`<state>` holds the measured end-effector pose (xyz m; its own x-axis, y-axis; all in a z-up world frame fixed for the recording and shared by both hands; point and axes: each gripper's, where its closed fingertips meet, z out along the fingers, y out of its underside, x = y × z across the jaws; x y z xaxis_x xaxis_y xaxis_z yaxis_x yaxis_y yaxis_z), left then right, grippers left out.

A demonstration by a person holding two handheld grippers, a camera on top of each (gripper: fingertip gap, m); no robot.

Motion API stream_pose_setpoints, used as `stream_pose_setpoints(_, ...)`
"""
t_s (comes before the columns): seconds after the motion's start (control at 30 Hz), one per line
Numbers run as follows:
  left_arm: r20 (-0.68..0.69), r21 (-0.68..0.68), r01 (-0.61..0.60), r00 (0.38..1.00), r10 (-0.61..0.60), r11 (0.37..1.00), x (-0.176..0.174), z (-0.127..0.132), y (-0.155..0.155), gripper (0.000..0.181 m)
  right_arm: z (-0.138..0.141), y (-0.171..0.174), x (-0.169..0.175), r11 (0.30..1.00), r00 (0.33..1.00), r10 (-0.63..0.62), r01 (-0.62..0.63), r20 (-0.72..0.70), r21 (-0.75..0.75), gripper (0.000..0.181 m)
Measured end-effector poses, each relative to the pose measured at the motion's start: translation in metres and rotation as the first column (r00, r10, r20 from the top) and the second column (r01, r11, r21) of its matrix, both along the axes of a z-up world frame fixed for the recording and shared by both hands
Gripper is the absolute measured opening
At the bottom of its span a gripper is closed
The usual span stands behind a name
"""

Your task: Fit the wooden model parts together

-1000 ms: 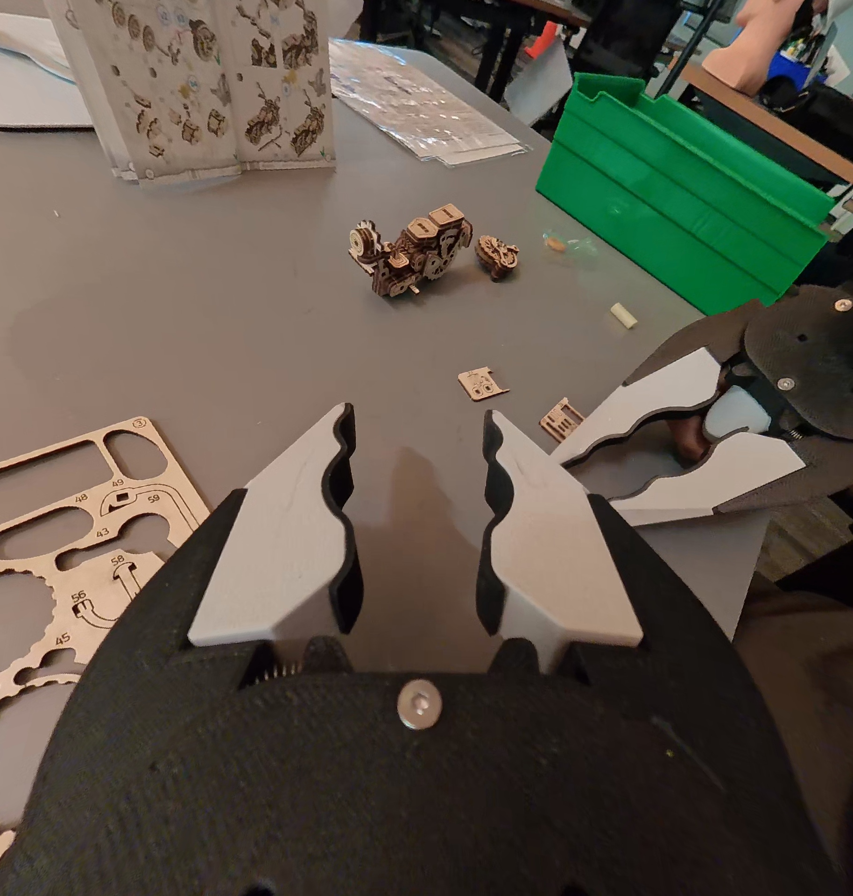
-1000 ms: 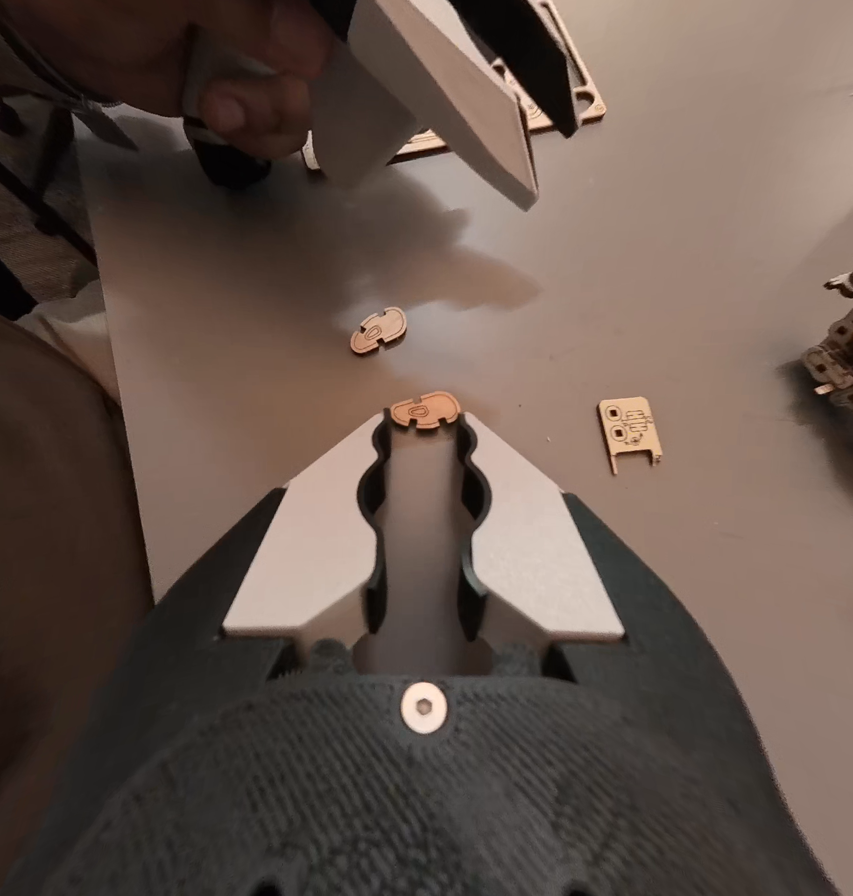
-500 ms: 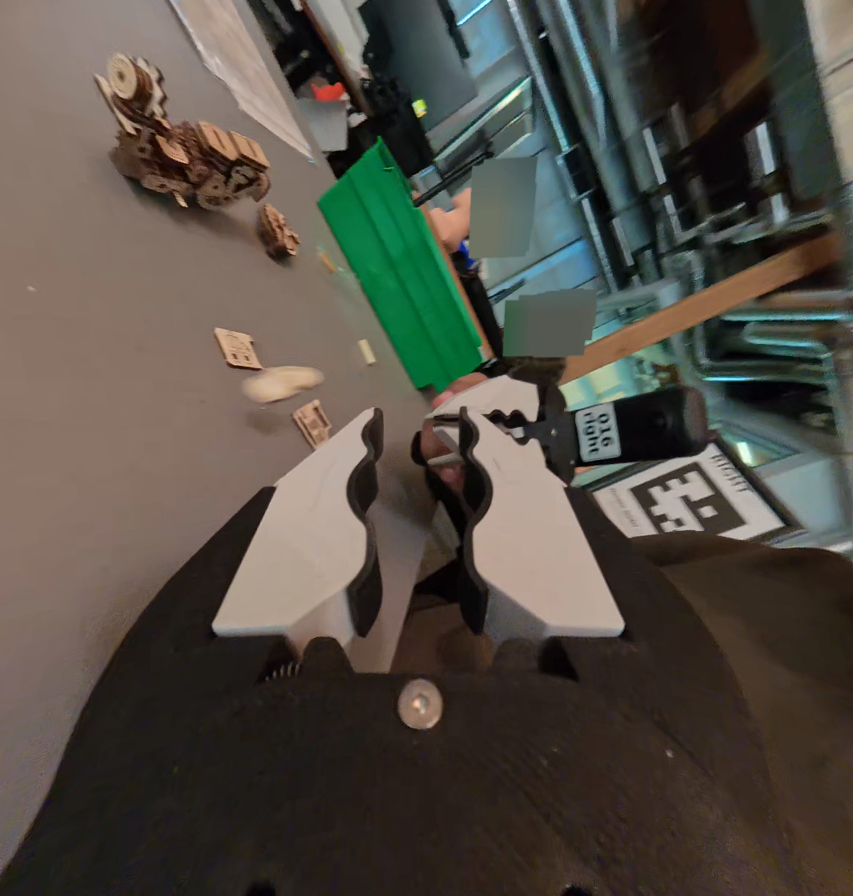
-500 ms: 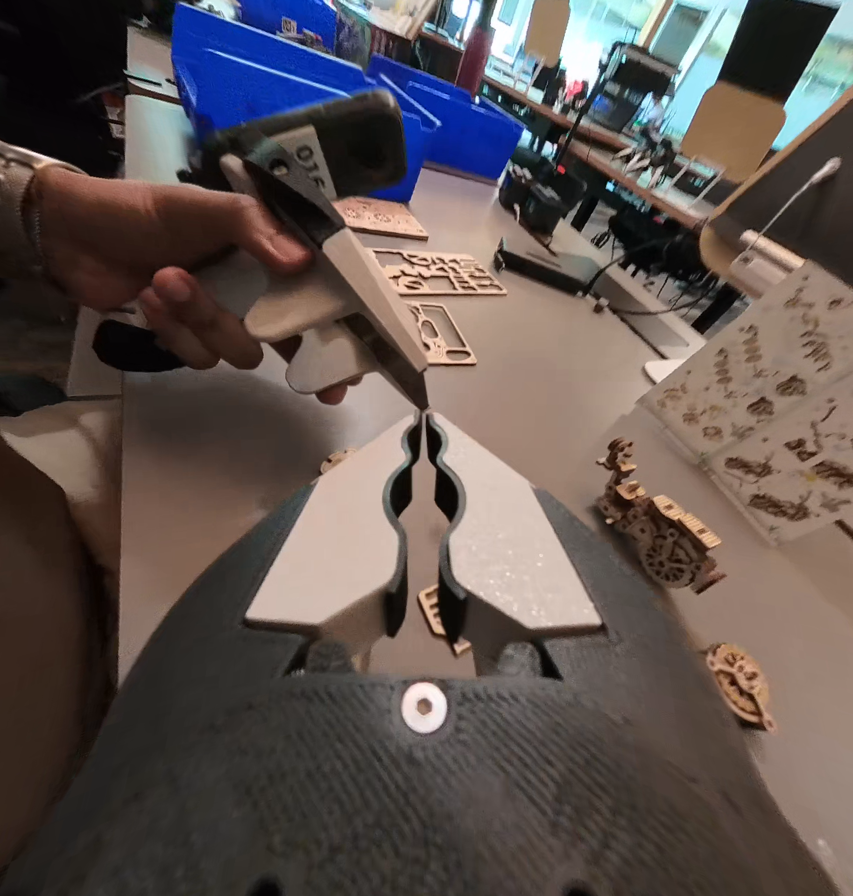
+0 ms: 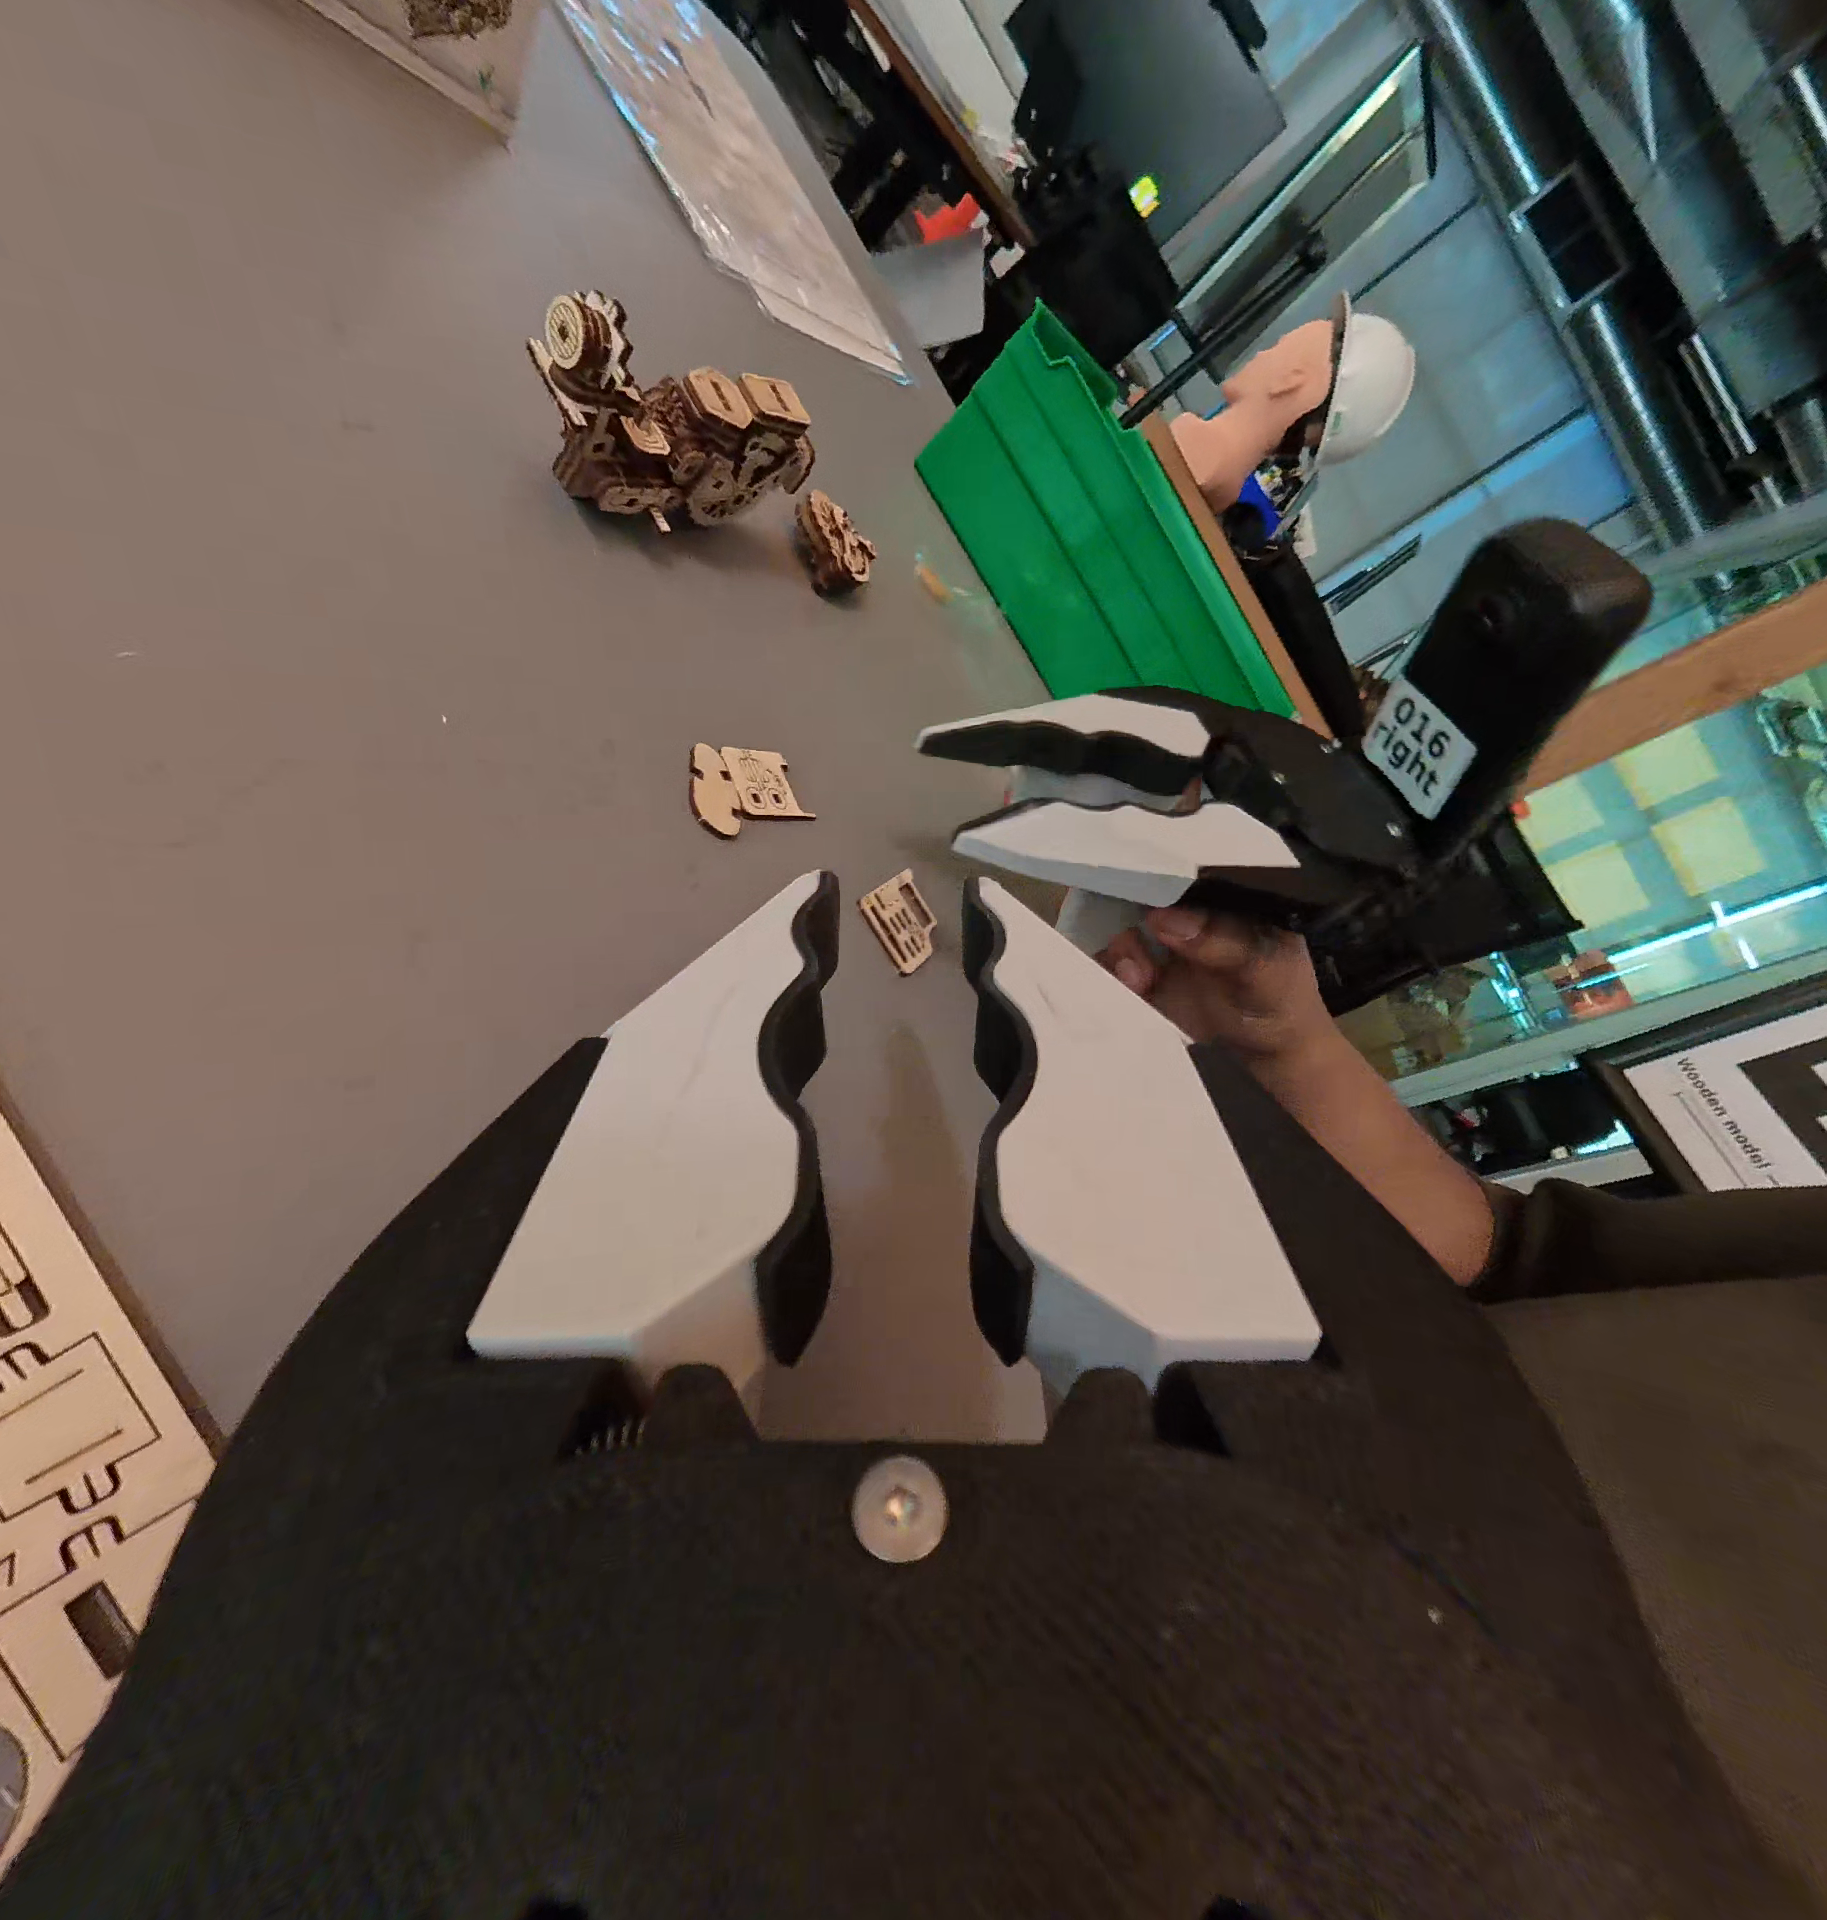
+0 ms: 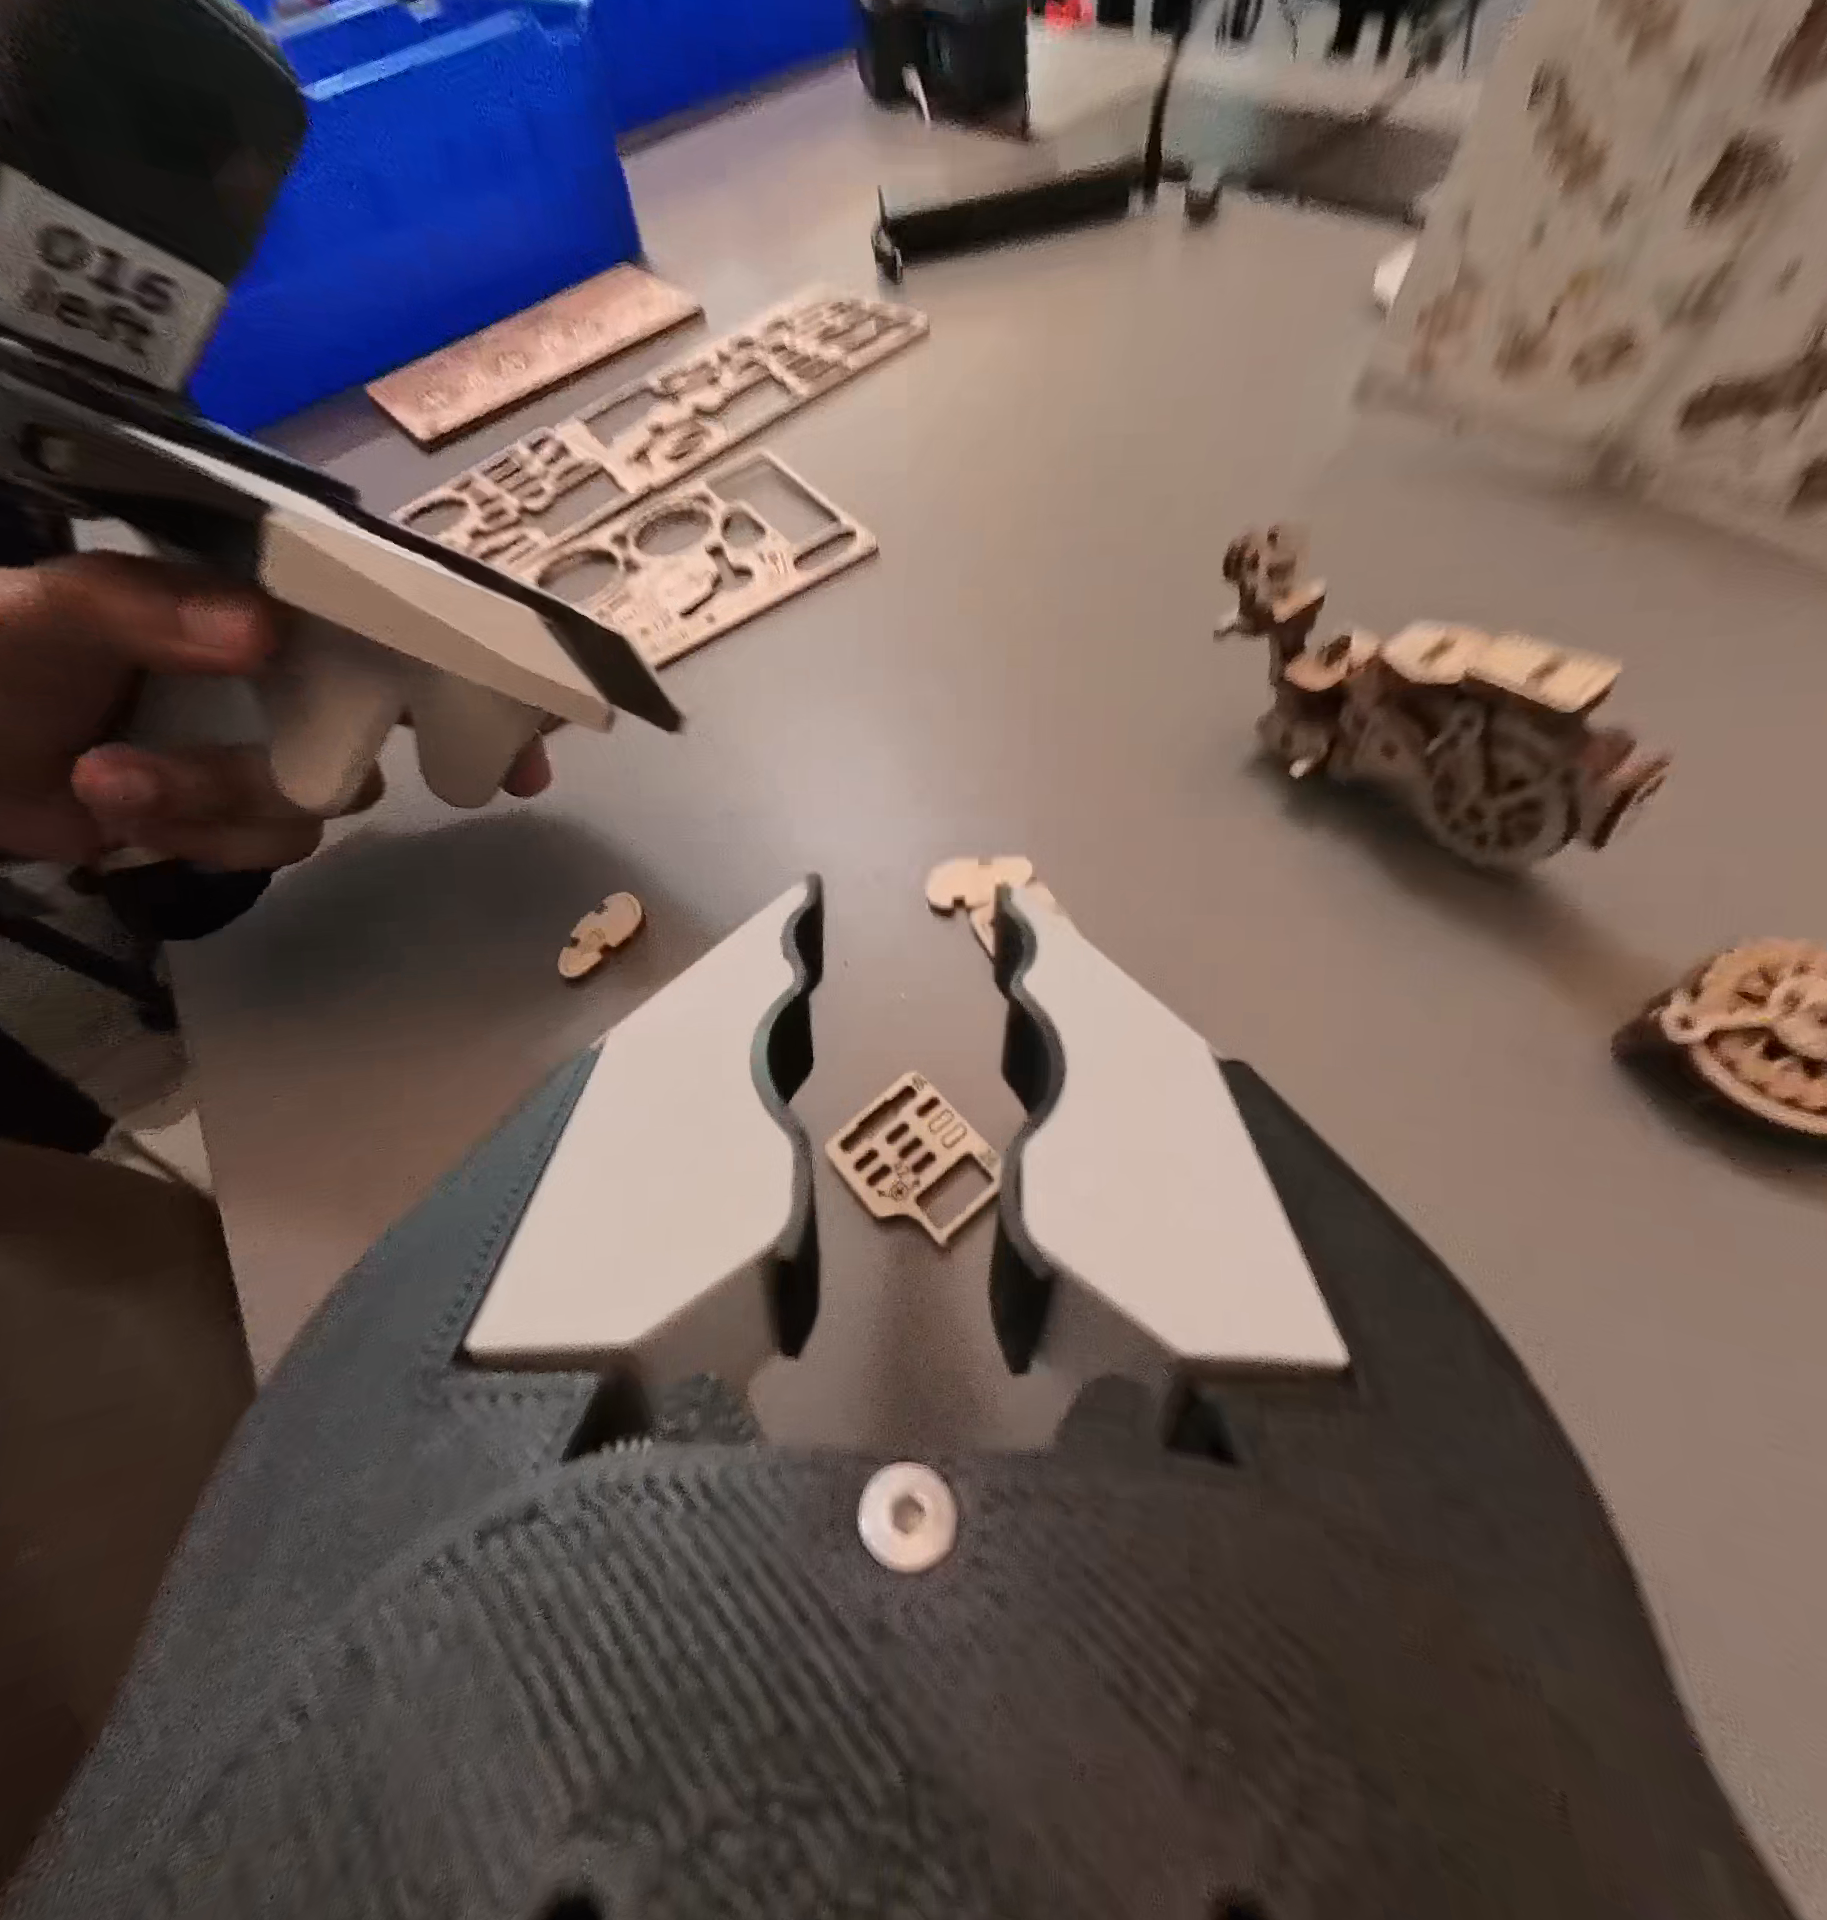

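A: Counter point(image 6: 1096, 540), left to right?

B: Punched-out wooden sheets point(image 6: 670, 520) far left. A small oval piece point(image 6: 600, 933) lies near the left gripper point(image 5: 898, 899). A slotted flat piece point(image 6: 914, 1155) lies under the right gripper point(image 6: 904, 904). A rounded piece point(image 6: 976, 883) sits at the right gripper's tip. Then the half-built model point(image 6: 1439, 727) and a loose wheel point(image 6: 1761, 1039).

A: Handling?

B: Judged light, thin, stiff and snappable, lying flat. Best pinched by the edges, clear of the slots.

A: Grippers?

B: Left gripper: jaws parted, empty, above the counter. Right gripper: jaws parted, empty, straddling the slotted piece without touching it.
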<state>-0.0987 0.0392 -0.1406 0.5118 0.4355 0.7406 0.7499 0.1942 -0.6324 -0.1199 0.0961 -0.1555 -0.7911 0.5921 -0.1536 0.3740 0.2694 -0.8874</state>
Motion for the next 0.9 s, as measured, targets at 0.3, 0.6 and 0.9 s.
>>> stream_pose_setpoints(0.3, -0.064, -0.052, -0.013, 0.998, 0.01, 0.999, -0.004, -0.001, -0.004, 0.021, -0.041, -0.026, -0.018, 0.971, 0.998, 0.026, -0.039, 0.059, 0.238, 0.042)
stream_pose_setpoints(0.6, -0.064, -0.061, -0.004, 0.998, 0.0, 0.998, -0.005, -0.005, -0.006, 0.021, -0.046, -0.033, -0.028, 0.927, 0.998, 0.047, -0.028, -0.039, 0.375, 0.017)
stream_pose_setpoints(0.9, -0.064, -0.076, 0.01, 0.998, -0.015, 0.997, -0.003, -0.008, -0.003, 0.021, -0.04, -0.032, -0.03, 0.935, 0.998, 0.027, -0.003, -0.063, 0.355, 0.039)
